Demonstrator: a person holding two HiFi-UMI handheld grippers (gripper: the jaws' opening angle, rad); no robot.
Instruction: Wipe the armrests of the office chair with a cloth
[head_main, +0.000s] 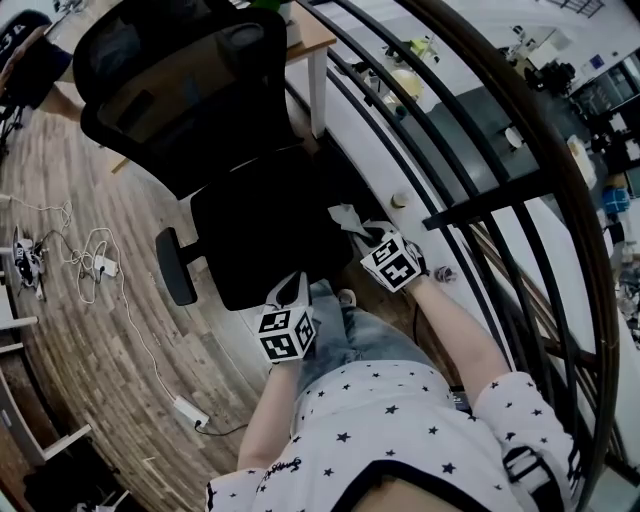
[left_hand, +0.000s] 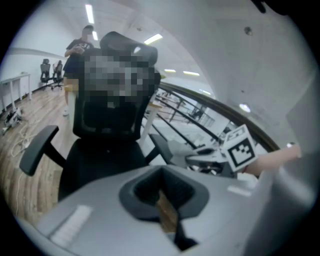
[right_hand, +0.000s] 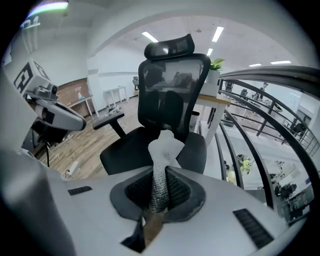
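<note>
The right tongs (head_main: 365, 235) were closed on the cloth (right_hand: 162, 150), which stood up from between the pads as a pale, bunched strip. The left tongs (head_main: 292, 288) were shut or very nearly so, with nothing between them.

In the head view the chair (head_main: 200, 110) stood at 12 o'clock from the person, seat (head_main: 255, 240) towards them, with the railing (head_main: 470, 190) at 3 o'clock. The near armrest (left_hand: 161, 145) lay just ahead of the right tongs, at about 11 o'clock from them. The cloth's free end was at that armrest or just short of it; no view settled whether it touched. The far armrest (head_main: 176, 266) sat across the seat at 9 to 10 o'clock from the left tongs, well apart from the cloth.

Both armrest pads ran roughly 12 to 6 o'clock, along the chair's front-to-back line. The wipe would probably need to follow that axis. The right hand was clearly the nearer one to the near armrest, and it already carried the cloth. Reaching the far one would mean crossing the whole seat.
</note>
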